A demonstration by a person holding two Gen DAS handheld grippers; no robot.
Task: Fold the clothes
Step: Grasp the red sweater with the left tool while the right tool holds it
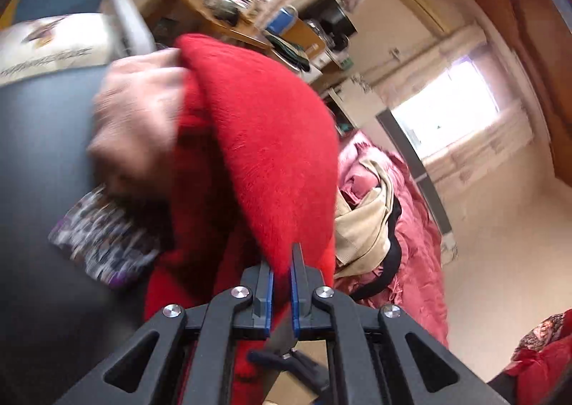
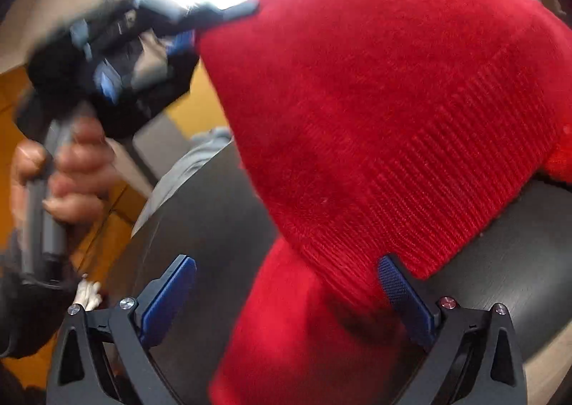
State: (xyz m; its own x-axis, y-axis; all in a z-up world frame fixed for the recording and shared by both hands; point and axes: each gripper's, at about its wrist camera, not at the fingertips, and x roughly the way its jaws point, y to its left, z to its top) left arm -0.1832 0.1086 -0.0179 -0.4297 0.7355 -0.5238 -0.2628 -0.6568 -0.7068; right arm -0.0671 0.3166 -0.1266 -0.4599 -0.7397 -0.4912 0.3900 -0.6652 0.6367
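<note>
Left wrist: left hand-held gripper (image 1: 282, 262) clamped on red sweater (image 1: 271, 140), right hand-held gripper (image 2: 286, 283) wide, writing unreadable.

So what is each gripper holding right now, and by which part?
The left gripper pinches the red sweater at an edge fold; the right gripper is open, holding nothing.

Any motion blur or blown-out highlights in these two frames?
Left wrist view: hand and shelf clutter smeared, window blown out, red sweater fairly sharp. Right wrist view: left hand-held gripper heavily blurred, sky behind it clipped white; sweater ribbing sharp.
</note>
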